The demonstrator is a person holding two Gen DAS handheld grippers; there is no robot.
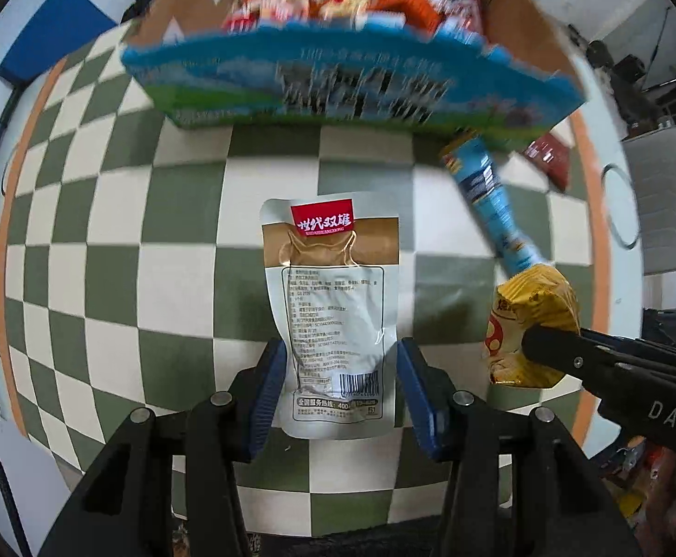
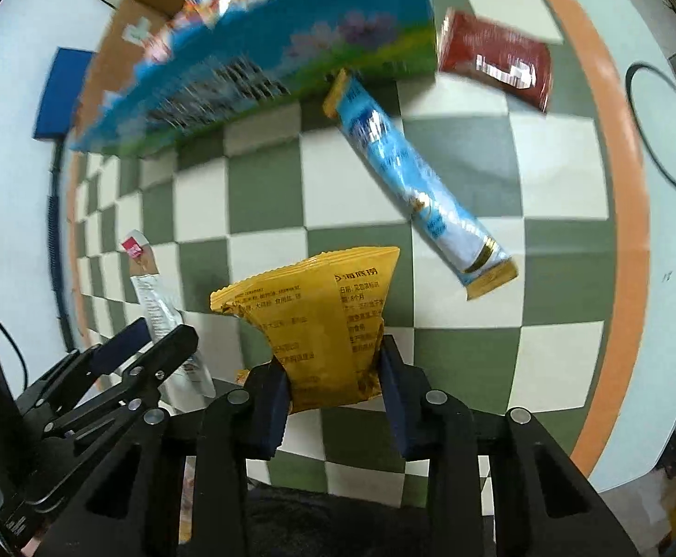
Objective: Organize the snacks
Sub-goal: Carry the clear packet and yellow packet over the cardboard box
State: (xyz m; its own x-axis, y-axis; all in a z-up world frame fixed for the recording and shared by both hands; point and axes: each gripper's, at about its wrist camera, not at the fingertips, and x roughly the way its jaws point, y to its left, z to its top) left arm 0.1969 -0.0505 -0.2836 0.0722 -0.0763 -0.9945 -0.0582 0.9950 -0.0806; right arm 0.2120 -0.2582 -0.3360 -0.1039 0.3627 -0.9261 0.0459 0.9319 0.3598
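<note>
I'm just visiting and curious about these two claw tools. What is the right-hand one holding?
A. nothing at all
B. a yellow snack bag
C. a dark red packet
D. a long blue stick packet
B: the right gripper is pinching a yellow snack bag between its blue pads, while the blue stick packet and the red packet lie on the checkered mat.

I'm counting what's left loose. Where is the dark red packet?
In the right wrist view, the dark red packet lies on the checkered table, upper right, beside the snack box.
</note>
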